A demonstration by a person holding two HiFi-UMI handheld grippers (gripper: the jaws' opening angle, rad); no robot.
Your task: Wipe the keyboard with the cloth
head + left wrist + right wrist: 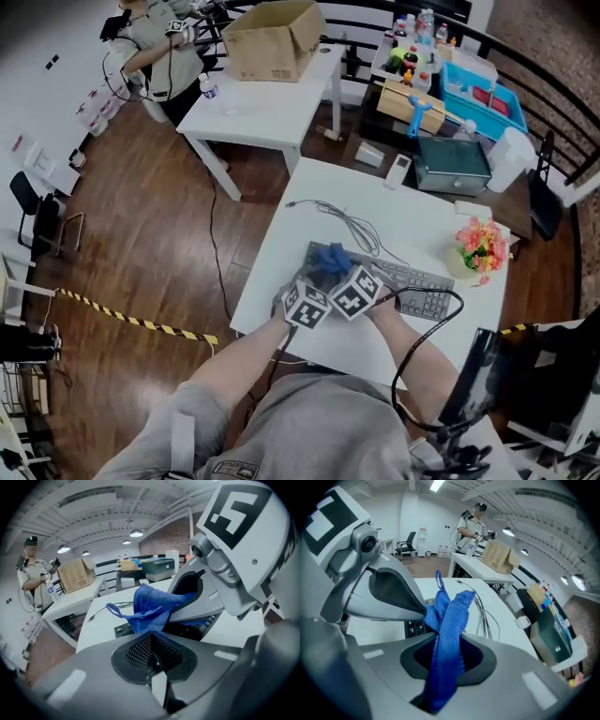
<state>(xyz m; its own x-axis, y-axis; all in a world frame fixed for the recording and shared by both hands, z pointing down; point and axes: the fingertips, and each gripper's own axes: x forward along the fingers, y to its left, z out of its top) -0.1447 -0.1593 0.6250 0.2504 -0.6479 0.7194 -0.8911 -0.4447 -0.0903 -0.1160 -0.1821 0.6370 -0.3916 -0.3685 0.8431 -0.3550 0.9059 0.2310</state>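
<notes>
I can read no words, numbers or brand names anywhere. The marker cubes carry only black-and-white square patterns, and the cardboard box shows no legible print.

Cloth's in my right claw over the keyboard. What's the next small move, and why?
Probably lower the right claw until the cloth presses on the keyboard, then drag it along the keys. The cloth is clamped in that claw, bunched over the keyboard's left end; most keys lie to its right.
</notes>
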